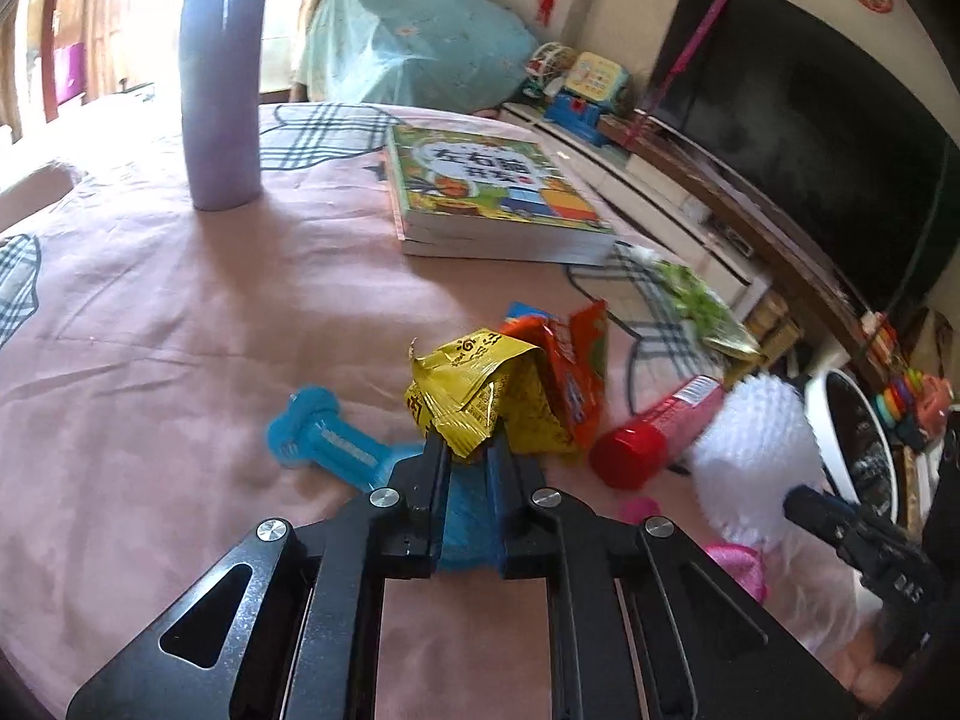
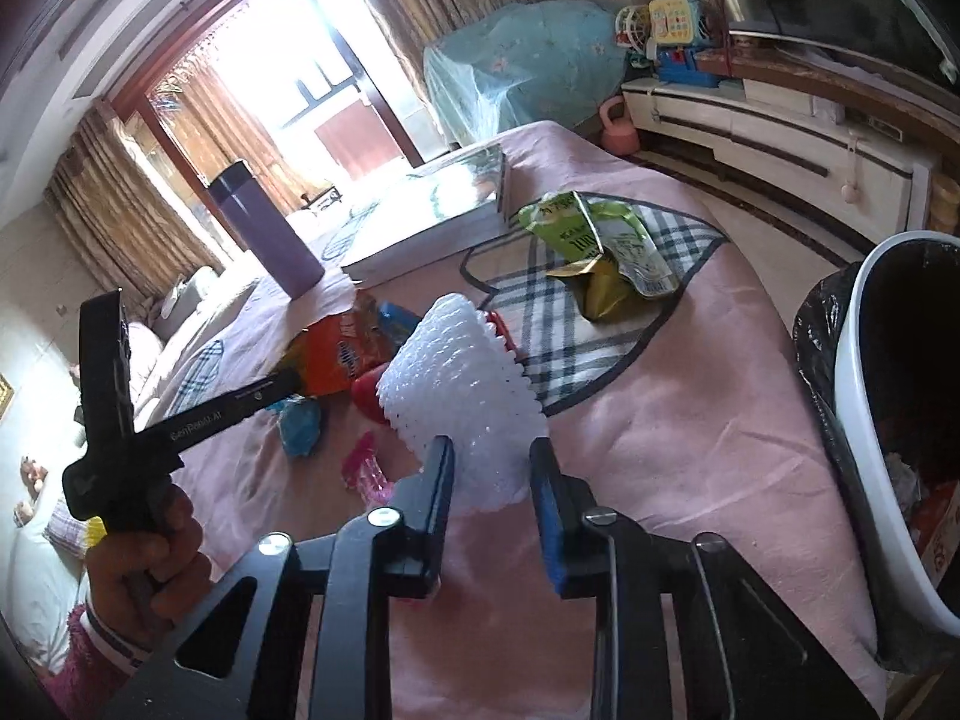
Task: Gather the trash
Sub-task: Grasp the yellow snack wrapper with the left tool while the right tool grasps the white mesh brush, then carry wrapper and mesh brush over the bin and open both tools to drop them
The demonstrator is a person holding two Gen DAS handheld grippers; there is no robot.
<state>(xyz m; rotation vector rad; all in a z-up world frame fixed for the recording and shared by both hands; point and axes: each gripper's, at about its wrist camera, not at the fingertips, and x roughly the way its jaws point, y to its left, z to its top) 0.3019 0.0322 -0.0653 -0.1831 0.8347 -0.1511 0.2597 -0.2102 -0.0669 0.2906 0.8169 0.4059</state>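
The left hand-held gripper [image 1: 465,450] is pinched on the yellow snack wrapper [image 1: 474,396], lifted just over the pink bench [image 1: 150,330]; it is light, thin and crinkly, so a corner is a good place to hold. The right hand-held gripper [image 2: 489,456] squeezes the white foam fruit net [image 2: 456,378]; soft and squashy. The trash bin [image 2: 864,420] waits at the right edge. A green wrapper [image 2: 606,240] and orange wrapper [image 2: 336,354] lie there; the blue bone toy [image 1: 324,438], red tube [image 1: 654,432], books [image 1: 492,198] and purple bottle [image 1: 222,84] sit close by.

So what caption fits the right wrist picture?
Right gripper holds white foam net over pink bedspread, beside trash bin.
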